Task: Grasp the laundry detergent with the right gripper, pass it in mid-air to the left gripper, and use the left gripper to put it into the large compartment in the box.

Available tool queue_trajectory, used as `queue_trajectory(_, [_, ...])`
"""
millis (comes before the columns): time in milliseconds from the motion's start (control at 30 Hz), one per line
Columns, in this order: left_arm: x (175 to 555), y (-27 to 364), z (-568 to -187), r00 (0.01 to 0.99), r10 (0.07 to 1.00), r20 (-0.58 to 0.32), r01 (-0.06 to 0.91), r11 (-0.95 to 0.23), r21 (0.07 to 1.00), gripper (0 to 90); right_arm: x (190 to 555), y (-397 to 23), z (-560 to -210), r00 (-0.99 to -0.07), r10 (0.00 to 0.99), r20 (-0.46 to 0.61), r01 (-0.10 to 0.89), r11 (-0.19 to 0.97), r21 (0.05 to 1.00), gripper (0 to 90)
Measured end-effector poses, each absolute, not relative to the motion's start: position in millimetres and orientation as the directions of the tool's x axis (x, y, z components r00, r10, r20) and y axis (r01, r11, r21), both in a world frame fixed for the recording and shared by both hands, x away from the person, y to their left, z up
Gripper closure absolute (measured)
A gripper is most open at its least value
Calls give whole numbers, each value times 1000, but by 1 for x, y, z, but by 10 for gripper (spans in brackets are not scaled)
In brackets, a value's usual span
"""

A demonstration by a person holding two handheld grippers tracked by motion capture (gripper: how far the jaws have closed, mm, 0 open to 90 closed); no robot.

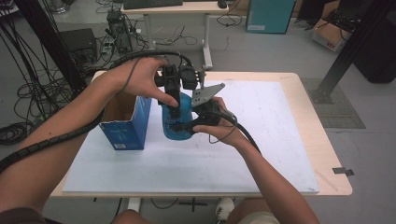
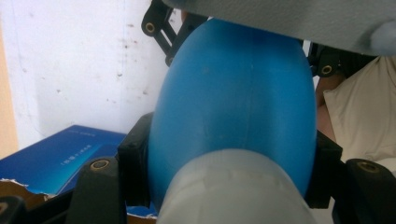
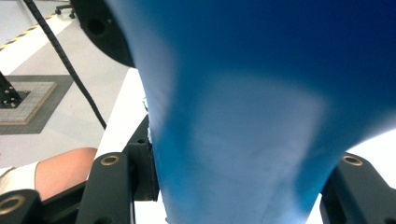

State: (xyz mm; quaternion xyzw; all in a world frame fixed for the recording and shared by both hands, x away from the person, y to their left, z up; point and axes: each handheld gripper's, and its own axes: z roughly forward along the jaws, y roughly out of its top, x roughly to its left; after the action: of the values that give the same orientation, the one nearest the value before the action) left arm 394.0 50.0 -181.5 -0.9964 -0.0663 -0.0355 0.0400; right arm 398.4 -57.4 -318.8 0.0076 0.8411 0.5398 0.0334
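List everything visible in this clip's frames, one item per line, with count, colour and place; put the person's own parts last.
Bottle: one, translucent blue, mid-table, clamped by both grippers.
Box: one, blue, top torn open, left of the bottle.
Sheet: one, white, covers most of the table.
Table: one, light wood.
Desk: one, pale, behind the table.
Cables: many, black, on the floor at left.
Left gripper: one, black, shut on the bottle from above.
Right gripper: one, black, shut on the bottle from the side.
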Motion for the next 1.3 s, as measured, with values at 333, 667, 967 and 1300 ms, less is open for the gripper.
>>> queue_trajectory(333, [393, 49, -183, 988, 138, 72, 143, -987, -68, 364, 398, -58, -321, -998, 46, -46, -22, 424, 905, 416])
queue_trajectory(667, [393, 46, -182, 989, 131, 73, 135, -989, -63, 367, 399, -60, -320, -998, 42, -44, -23, 416, 909, 413])
queue_trajectory(967, [392, 45, -181, 989, 125, 74, 129, -990, -63, 369, 399, -61, -320, -998, 41, -45, -25, 409, 912, 411])
queue_trajectory(1300, [391, 46, -180, 988, 133, 74, 137, -989, -60, 370, 399, -60, -320, -998, 33, -45, -28, 407, 913, 408])
